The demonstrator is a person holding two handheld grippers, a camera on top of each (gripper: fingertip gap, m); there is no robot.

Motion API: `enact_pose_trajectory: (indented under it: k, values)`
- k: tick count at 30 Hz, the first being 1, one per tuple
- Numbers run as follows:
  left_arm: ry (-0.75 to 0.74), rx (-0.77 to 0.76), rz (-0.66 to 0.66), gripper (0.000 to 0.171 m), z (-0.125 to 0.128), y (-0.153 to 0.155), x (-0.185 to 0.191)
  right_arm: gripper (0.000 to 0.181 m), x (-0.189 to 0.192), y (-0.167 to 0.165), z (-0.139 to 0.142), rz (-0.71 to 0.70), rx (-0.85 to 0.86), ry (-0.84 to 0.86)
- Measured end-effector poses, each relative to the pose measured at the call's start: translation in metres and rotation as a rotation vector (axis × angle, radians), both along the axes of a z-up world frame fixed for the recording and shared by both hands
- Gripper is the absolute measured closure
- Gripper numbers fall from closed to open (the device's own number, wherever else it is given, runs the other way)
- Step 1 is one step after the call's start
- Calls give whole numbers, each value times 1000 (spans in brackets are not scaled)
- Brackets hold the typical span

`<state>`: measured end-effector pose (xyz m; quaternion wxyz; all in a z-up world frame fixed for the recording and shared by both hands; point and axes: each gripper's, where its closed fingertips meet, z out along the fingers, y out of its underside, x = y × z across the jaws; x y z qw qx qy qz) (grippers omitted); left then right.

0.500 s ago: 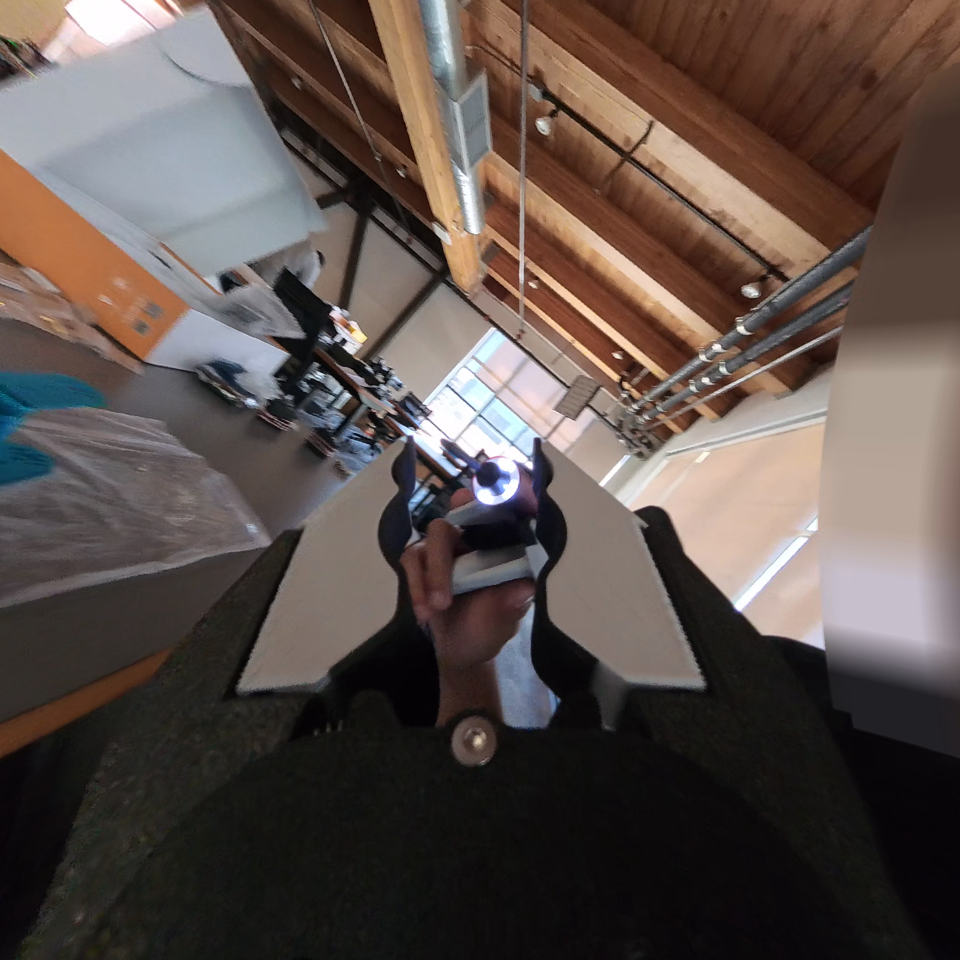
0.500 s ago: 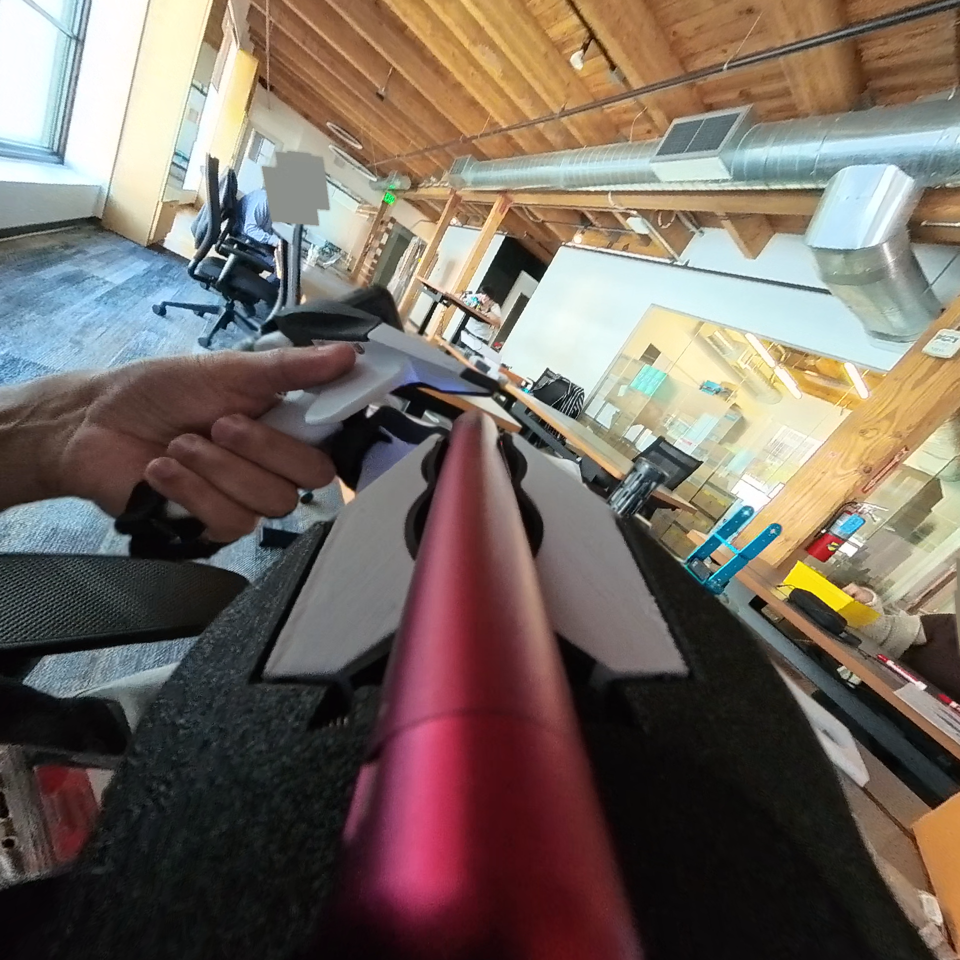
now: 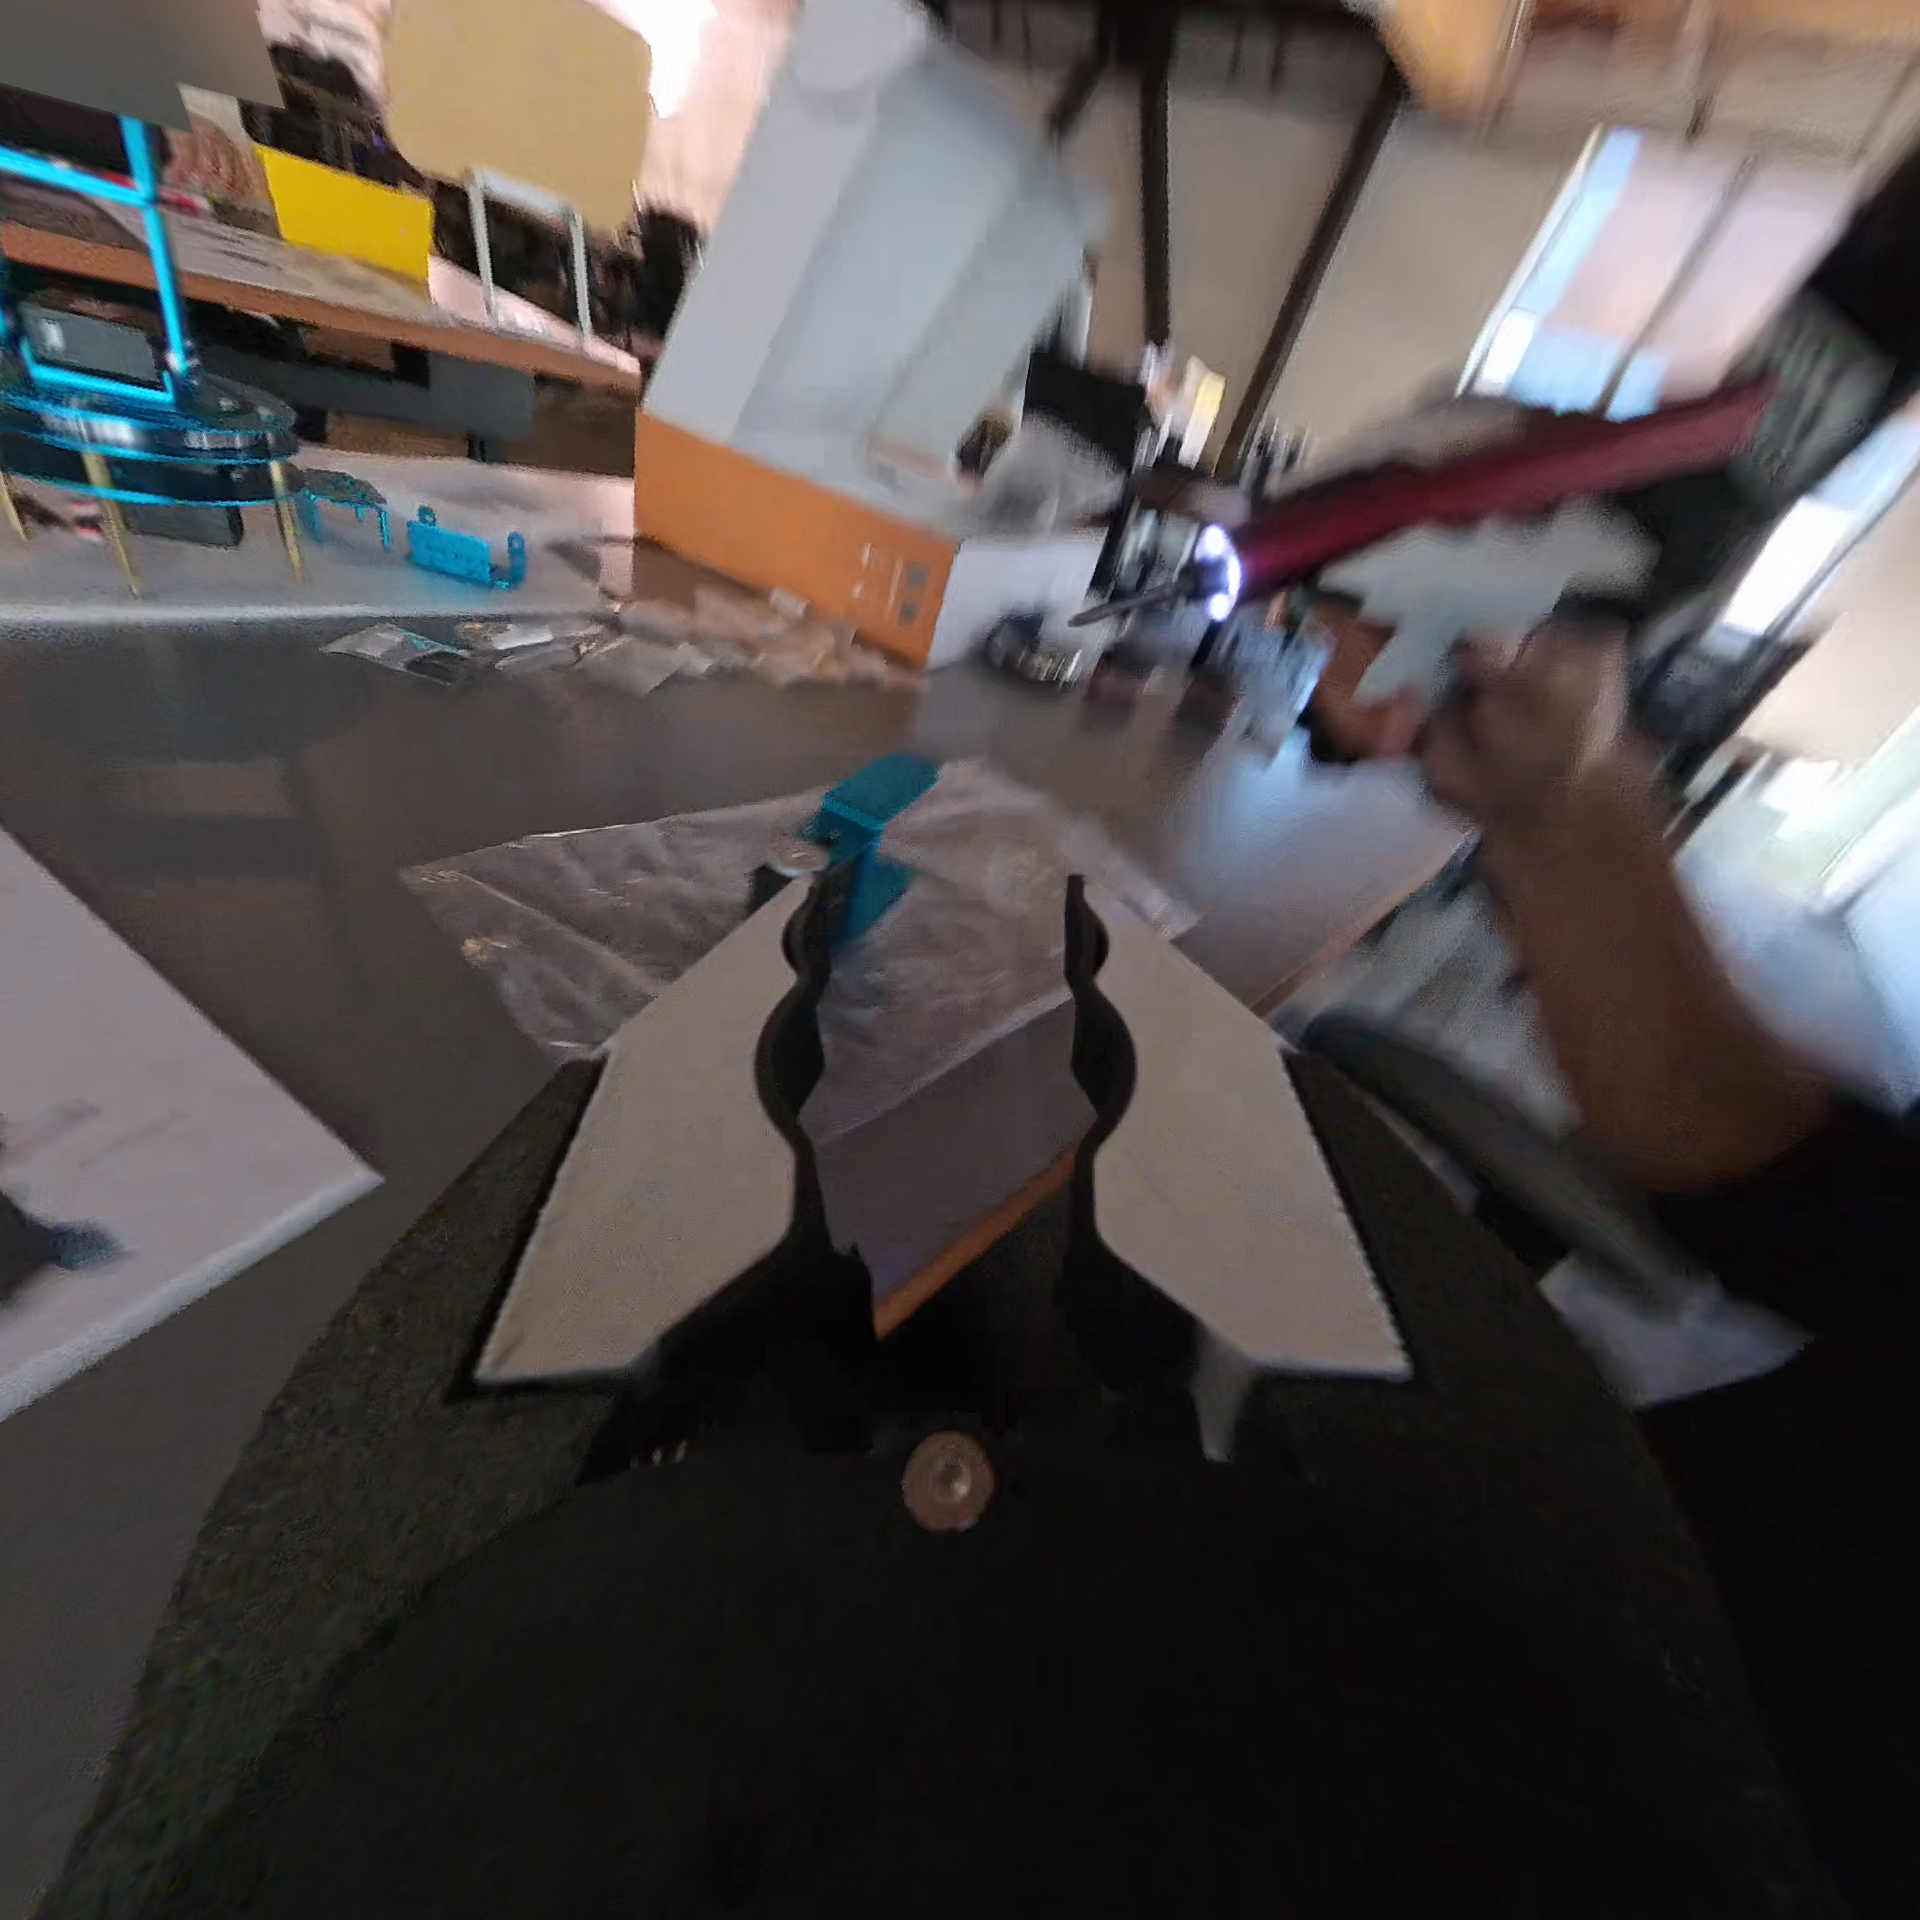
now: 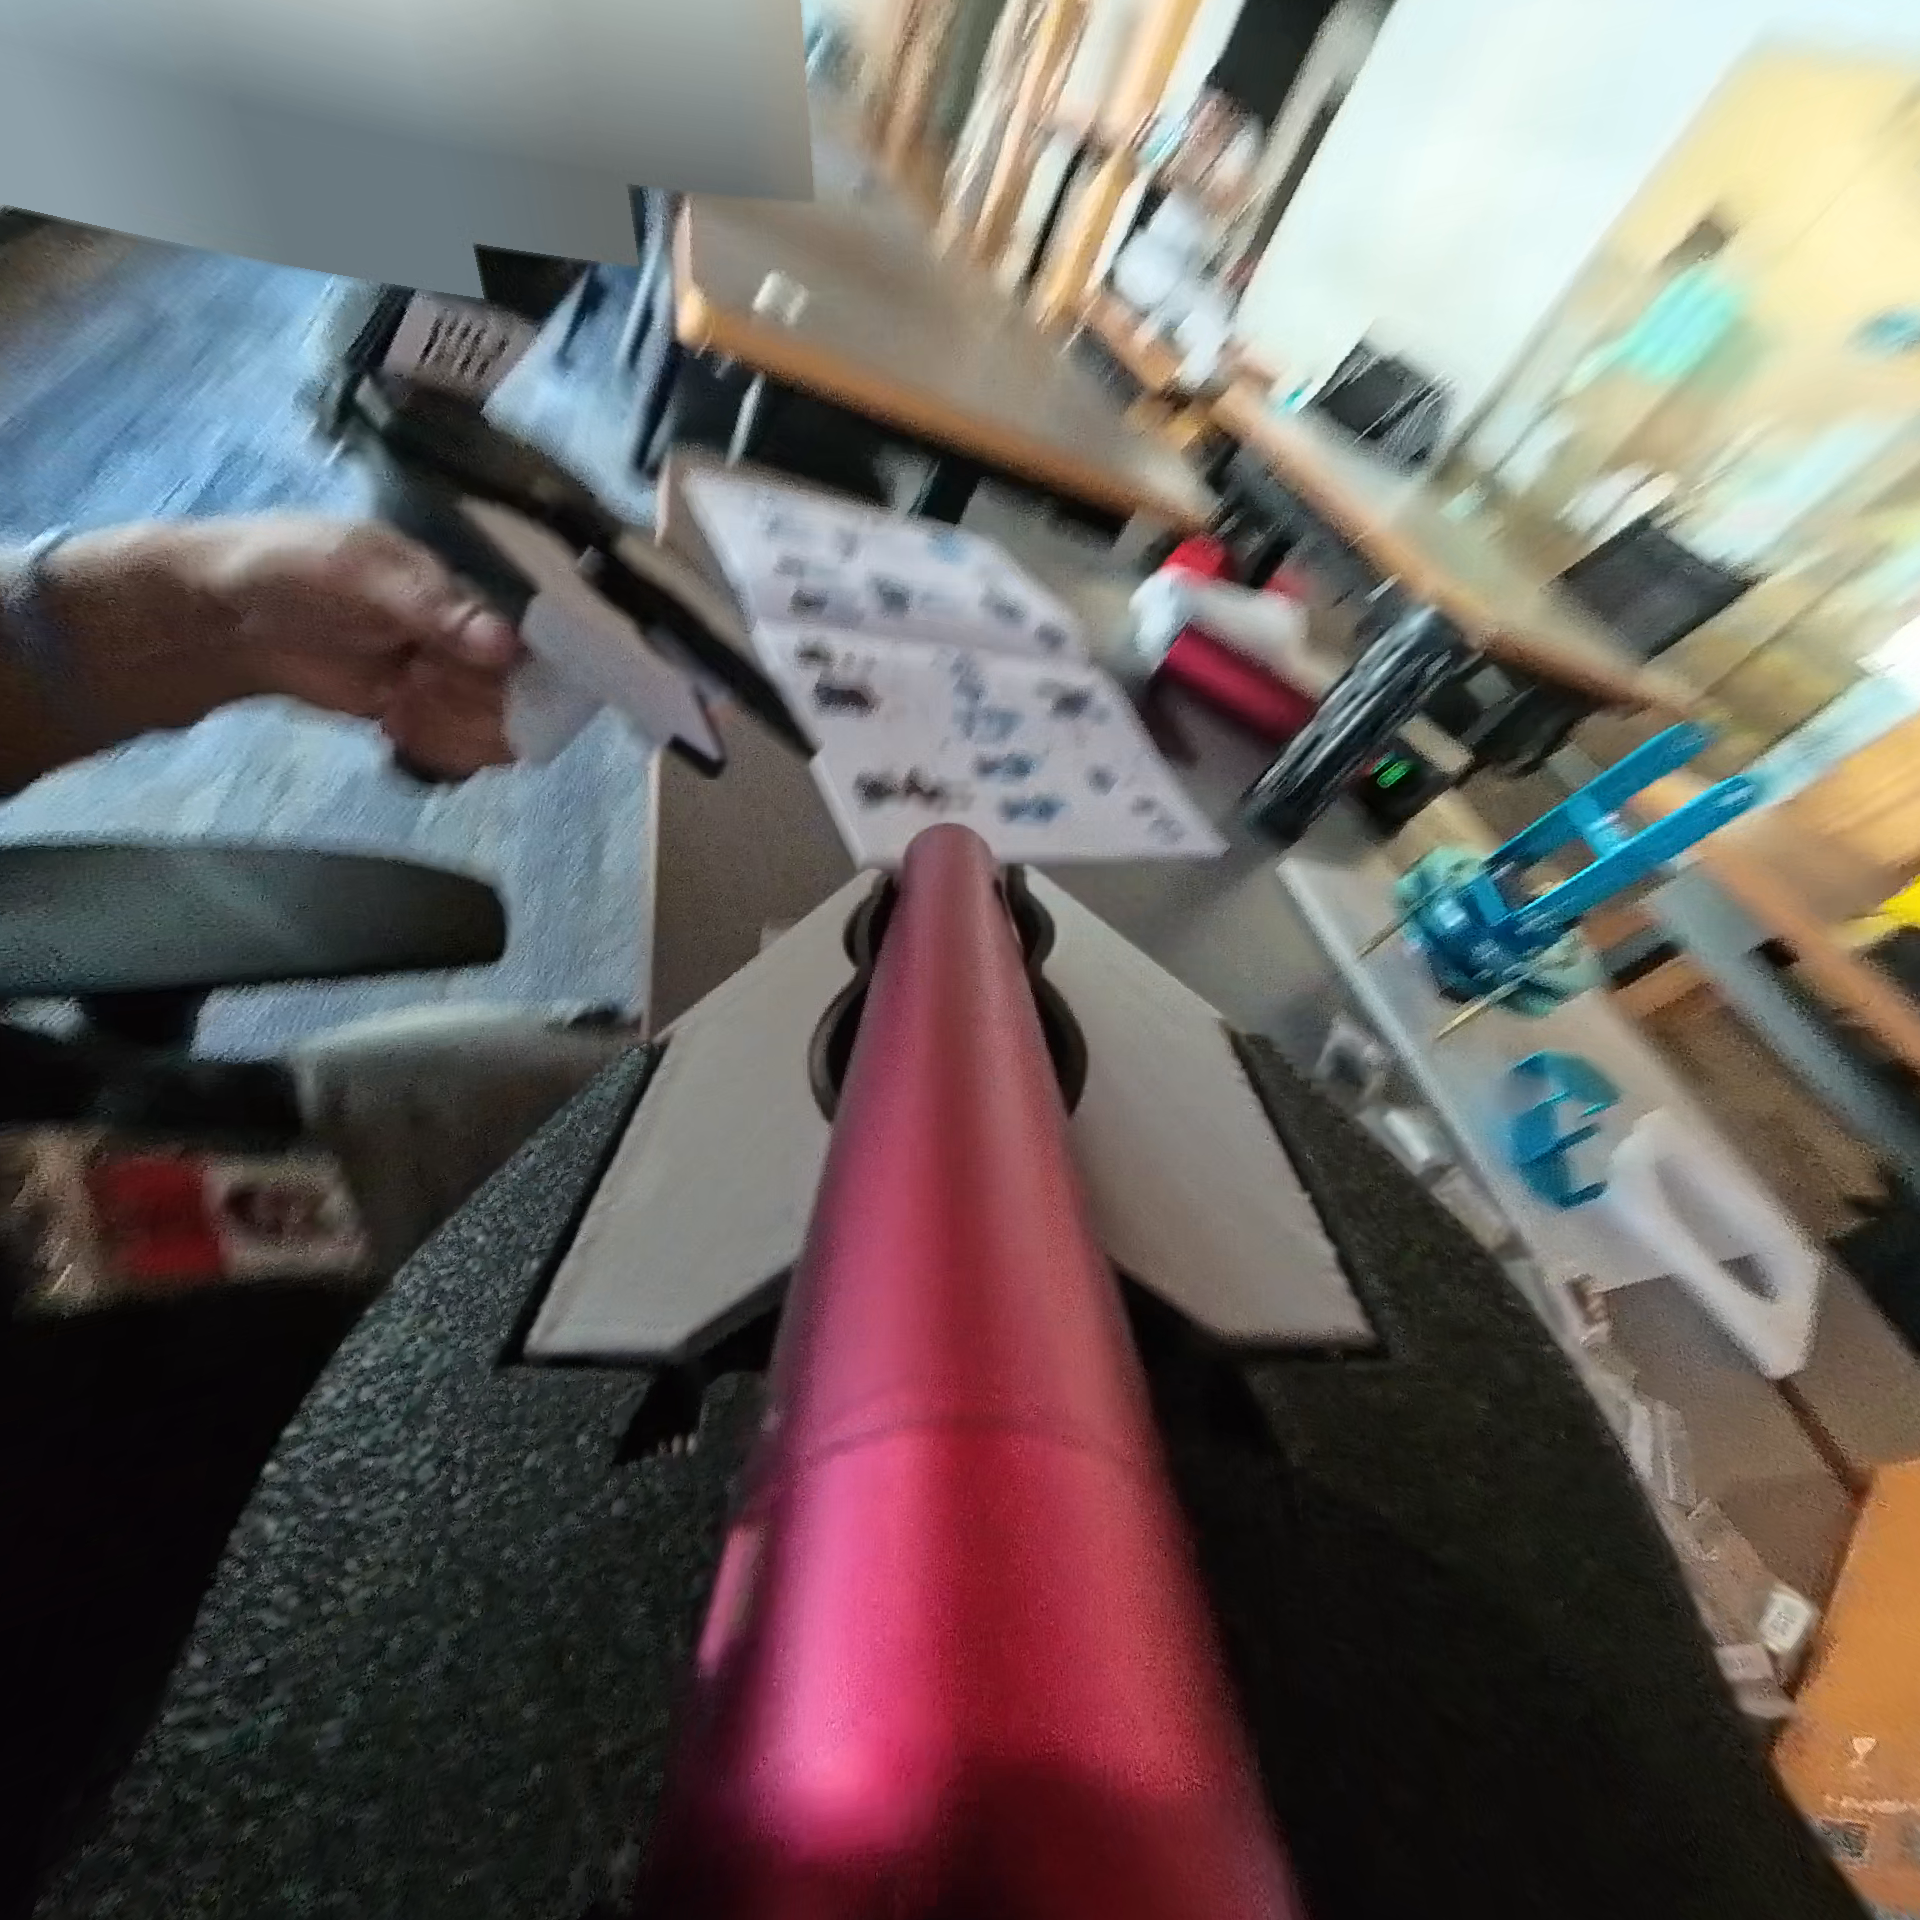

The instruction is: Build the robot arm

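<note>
Grey desk (image 3: 260, 727) carries a blue bracket (image 3: 868, 831) on clear plastic, just beyond the left gripper (image 3: 940, 904), spread wide and empty. The right gripper (image 4: 945, 883) clamps a red screwdriver (image 4: 935, 1299); motion blur suggests a mistimed grab could knock the bracket.

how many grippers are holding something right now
1: the right gripper is shut on the red tool, which runs between its fingers. The left gripper is open and empty, above a clear plastic bag.
</note>
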<state>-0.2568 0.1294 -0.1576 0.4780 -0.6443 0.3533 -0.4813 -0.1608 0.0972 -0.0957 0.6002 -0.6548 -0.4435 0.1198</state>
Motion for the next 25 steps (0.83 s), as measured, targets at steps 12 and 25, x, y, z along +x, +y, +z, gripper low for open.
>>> enact_pose_trajectory:
  k: [12, 25]
  values:
    - [480, 316, -442, 128, -76, 58, 93, 158, 22, 87, -51, 294, -518, -511]
    - [491, 320, -508, 151, -87, 55, 101, 158, 10, 101, -72, 419, -611, -714]
